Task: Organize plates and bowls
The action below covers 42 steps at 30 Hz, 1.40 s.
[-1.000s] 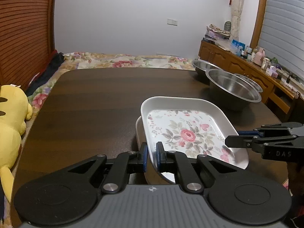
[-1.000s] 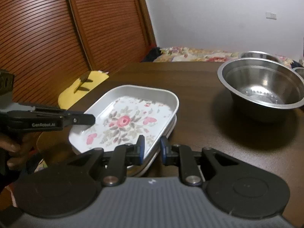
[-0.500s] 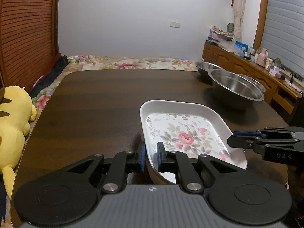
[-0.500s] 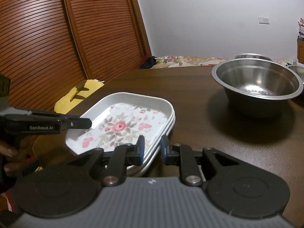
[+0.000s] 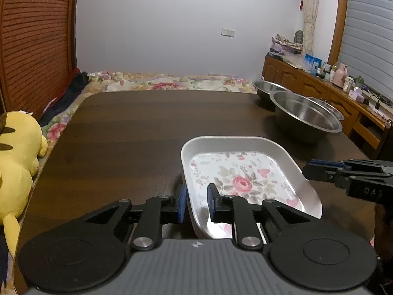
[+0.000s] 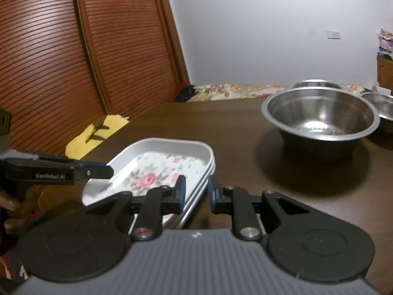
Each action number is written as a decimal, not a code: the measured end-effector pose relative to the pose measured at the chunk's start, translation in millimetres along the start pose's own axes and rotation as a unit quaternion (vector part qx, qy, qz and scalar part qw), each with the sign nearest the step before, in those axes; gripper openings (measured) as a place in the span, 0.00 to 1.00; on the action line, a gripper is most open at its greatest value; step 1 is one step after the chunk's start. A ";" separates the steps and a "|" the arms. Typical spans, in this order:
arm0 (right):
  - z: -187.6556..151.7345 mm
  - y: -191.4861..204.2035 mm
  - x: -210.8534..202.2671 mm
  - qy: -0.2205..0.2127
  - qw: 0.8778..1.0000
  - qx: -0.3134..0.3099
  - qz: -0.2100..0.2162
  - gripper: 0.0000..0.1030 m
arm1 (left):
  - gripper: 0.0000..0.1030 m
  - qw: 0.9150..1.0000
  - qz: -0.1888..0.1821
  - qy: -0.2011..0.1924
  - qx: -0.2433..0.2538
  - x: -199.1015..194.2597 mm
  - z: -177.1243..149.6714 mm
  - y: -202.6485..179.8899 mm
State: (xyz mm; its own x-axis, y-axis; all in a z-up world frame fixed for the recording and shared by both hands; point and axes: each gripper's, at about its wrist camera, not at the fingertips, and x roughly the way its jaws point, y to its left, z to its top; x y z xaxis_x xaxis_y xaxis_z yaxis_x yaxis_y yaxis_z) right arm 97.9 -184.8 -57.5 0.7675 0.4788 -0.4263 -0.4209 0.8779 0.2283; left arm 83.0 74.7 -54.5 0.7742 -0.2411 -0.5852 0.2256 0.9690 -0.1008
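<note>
Floral plates stacked at the near edge of the table, both grippers at the rim.

The left gripper (image 5: 195, 202) is straddling the near-left rim of the top floral plate (image 5: 242, 172) with its jaws slightly apart — not clamping; the right gripper (image 6: 195, 194) is standing likewise open around the stack's right rim. The oblong plate's long axis is running from the near edge away toward the table's (image 5: 137, 132) far side. The right wrist view is showing two, perhaps three nested rims — the count is unclear. Three steel bowls (image 5: 305, 115) are sitting at the far right corner.
</note>
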 end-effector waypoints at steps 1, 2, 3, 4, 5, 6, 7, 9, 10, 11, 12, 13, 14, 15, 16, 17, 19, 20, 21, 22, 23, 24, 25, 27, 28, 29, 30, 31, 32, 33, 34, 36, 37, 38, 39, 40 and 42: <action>1.1 -1.5 -1.9 -0.004 1.000 0.000 -0.003 0.21 | 0.22 1.000 0.000 -0.002 0.001 -1.0 1.4 -0.7; 2.6 -3.3 -4.6 -0.008 1.000 0.001 -0.006 0.21 | 0.23 1.000 0.000 -0.006 0.003 -1.7 3.2 -1.5; 3.8 -5.0 -6.7 -0.012 1.000 0.001 -0.010 0.21 | 0.24 1.000 0.000 -0.009 0.004 -2.5 4.9 -2.6; 4.3 -7.0 -8.1 -0.015 1.000 0.001 -0.012 0.21 | 0.26 1.000 0.000 -0.013 0.006 -3.3 7.6 -3.5; 5.1 -10.4 -11.0 -0.019 1.000 0.003 -0.017 0.21 | 0.26 1.000 0.000 -0.016 0.008 -3.6 10.2 -4.5; 6.1 -12.9 -12.7 -0.022 1.000 0.004 -0.021 0.21 | 0.27 1.000 0.000 -0.018 0.010 -3.6 12.4 -5.7; 6.9 -15.6 -14.2 -0.024 0.999 0.004 -0.025 0.21 | 0.27 1.000 -0.001 -0.021 0.013 -3.2 15.6 -7.2; 8.7 -22.0 -18.2 -0.030 0.999 0.007 -0.035 0.21 | 0.30 0.999 -0.003 -0.026 0.018 -2.2 20.6 -11.0; 9.4 -24.5 -20.0 -0.033 0.999 0.008 -0.040 0.21 | 0.33 0.999 -0.004 -0.029 0.021 -1.1 23.5 -12.9; 10.7 -28.4 -22.7 -0.037 0.998 0.008 -0.046 0.21 | 0.35 0.999 -0.007 -0.032 0.025 0.6 26.9 -15.9; 11.6 -31.6 -24.3 -0.040 0.998 0.009 -0.051 0.23 | 0.39 0.999 -0.009 -0.034 0.028 2.1 29.8 -18.4; 12.8 -35.3 -26.8 -0.044 0.997 0.010 -0.057 0.29 | 0.45 0.999 -0.012 -0.037 0.030 3.2 31.9 -21.0; 14.0 -38.5 -29.0 -0.048 0.997 0.009 -0.063 0.32 | 0.47 0.999 -0.014 -0.039 0.033 4.6 34.9 -23.9; 15.2 -40.7 -30.3 -0.053 0.996 0.007 -0.069 0.37 | 0.52 0.998 -0.017 -0.043 0.036 6.7 38.2 -28.2; 17.0 -43.6 -32.2 -0.058 0.995 0.005 -0.077 0.39 | 0.56 0.998 -0.020 -0.046 0.040 8.6 40.5 -32.0; 18.6 -46.1 -32.6 -0.061 0.995 0.004 -0.082 0.42 | 0.59 0.998 -0.022 -0.049 0.043 10.3 42.8 -35.4; 21.9 -52.8 -35.4 -0.072 0.993 0.003 -0.096 0.59 | 0.72 0.997 -0.027 -0.055 0.047 14.4 48.7 -42.9; 23.4 -56.1 -36.1 -0.079 0.992 0.002 -0.101 0.63 | 0.75 0.997 -0.030 -0.059 0.050 16.8 51.6 -47.3; 24.2 -60.2 -36.8 -0.084 0.991 0.000 -0.105 0.68 | 0.79 0.996 -0.032 -0.063 0.053 19.5 54.5 -52.0; 25.1 -63.6 -37.3 -0.088 0.990 -0.003 -0.110 0.72 | 0.82 0.996 -0.034 -0.065 0.056 22.2 56.9 -56.4; 26.4 -67.2 -37.2 -0.093 0.989 -0.005 -0.114 0.75 | 0.84 0.995 -0.035 -0.066 0.059 25.2 59.4 -60.5; 27.6 -70.7 -36.8 -0.097 0.988 -0.009 -0.119 0.80 | 0.88 0.995 -0.036 -0.066 0.062 28.8 61.5 -63.9; 28.4 -73.5 -36.6 -0.101 0.987 -0.013 -0.122 0.83 | 0.90 0.995 -0.036 -0.067 0.064 31.8 63.1 -66.7; 30.6 -82.4 -33.8 -0.105 0.986 -0.017 -0.126 0.83 | 0.90 0.995 -0.036 -0.066 0.068 39.9 68.1 -73.7; 32.0 -87.0 -32.1 -0.106 0.986 -0.017 -0.126 0.85 | 0.91 0.995 -0.035 -0.065 0.069 43.8 70.4 -77.0; 33.2 -93.1 -29.6 -0.107 0.986 -0.017 -0.124 0.86 | 0.92 0.995 -0.034 -0.064 0.069 48.2 72.7 -80.8; 34.1 -98.0 -28.2 -0.108 0.986 -0.017 -0.122 0.88 | 0.92 0.995 -0.032 -0.063 0.068 52.6 74.8 -84.3; 36.1 -102.1 -25.3 -0.109 0.987 -0.017 -0.121 0.89 | 0.92 0.995 -0.029 -0.063 0.067 56.4 76.5 -86.8; 37.1 -106.8 -23.1 -0.110 0.986 -0.018 -0.120 0.89 | 0.92 0.995 -0.028 -0.064 0.065 60.0 78.7 -90.0; 37.9 -111.6 -20.4 -0.110 0.986 -0.021 -0.120 0.89 | 0.92 0.996 -0.027 -0.064 0.064 63.4 80.4 -92.5; 38.3 -115.0 -18.8 -0.110 0.986 -0.024 -0.120 0.89 | 0.92 0.996 -0.025 -0.062 0.063 66.3 82.1 -95.8; 38.6 -121.5 -14.9 -0.111 0.986 -0.027 -0.119 0.90 | 0.92 0.996 -0.022 -0.058 0.061 74.9 85.6 -101.7; 38.8 -123.6 -13.9 -0.111 0.987 -0.027 -0.117 0.90 | 0.92 0.996 -0.021 -0.057 0.060 77.8 86.9 -104.4; 38.6 -127.1 -11.8 -0.109 0.987 -0.024 -0.113 0.90 | 0.92 0.997 -0.022 -0.055 0.059 81.8 87.9 -106.6; 38.7 -129.8 -11.1 -0.108 0.988 -0.021 -0.111 0.90 | 0.92 0.997 -0.022 -0.054 0.059 84.5 88.1 -109.0; 38.7 -132.4 -9.9 -0.106 0.988 -0.017 -0.108 0.90 | 0.92 0.997 -0.021 -0.051 0.059 88.4 89.2 -111.6; 38.0 -136.3 -6.6 -0.099 0.990 -0.009 -0.103 0.90 | 0.92 0.997 -0.021 -0.047 0.058 93.9 89.5 -114.1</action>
State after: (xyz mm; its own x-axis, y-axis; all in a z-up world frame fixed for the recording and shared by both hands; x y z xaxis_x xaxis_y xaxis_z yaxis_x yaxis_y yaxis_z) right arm 168.6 -307.4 -52.5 0.9170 0.2819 -0.2823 -0.2523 0.9579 0.1368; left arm 182.8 -63.3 -25.8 0.8137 -0.2900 -0.5039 0.3213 0.9466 -0.0258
